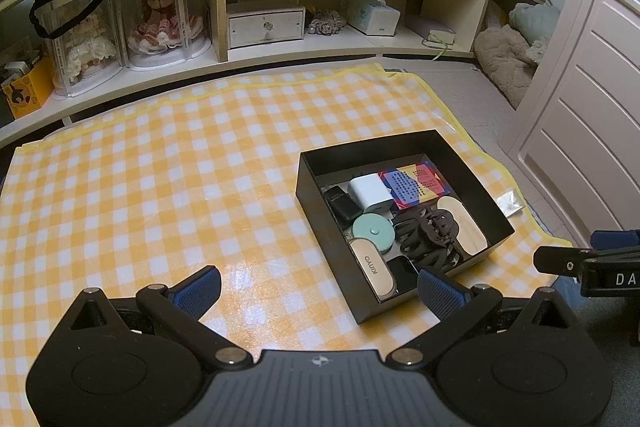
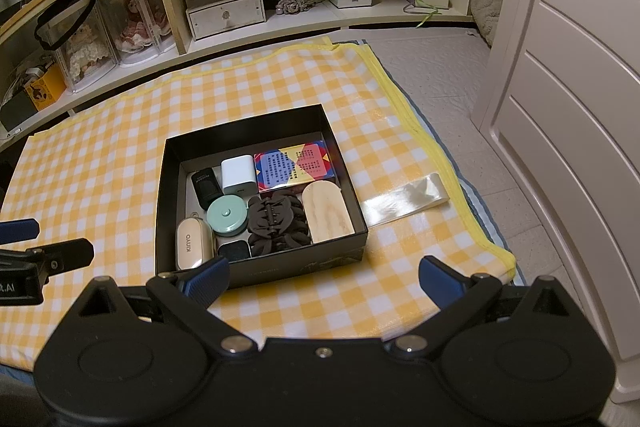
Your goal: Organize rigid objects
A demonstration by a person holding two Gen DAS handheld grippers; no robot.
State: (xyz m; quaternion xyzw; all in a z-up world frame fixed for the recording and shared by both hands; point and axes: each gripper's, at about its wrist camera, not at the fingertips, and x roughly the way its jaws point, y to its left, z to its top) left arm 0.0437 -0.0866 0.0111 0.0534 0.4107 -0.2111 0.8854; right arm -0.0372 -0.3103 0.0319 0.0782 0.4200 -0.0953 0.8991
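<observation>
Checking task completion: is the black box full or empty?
Nearly full. The black box holds the white charger, teal round case, hair claw and more; no lid.

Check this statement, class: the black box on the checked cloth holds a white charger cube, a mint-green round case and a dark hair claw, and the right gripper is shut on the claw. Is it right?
Not quite. The right gripper is open and holds nothing; the right wrist view shows its fingers spread in front of the black box. The hair claw lies inside, with the charger cube and mint-green round case, on the checked cloth.
</observation>
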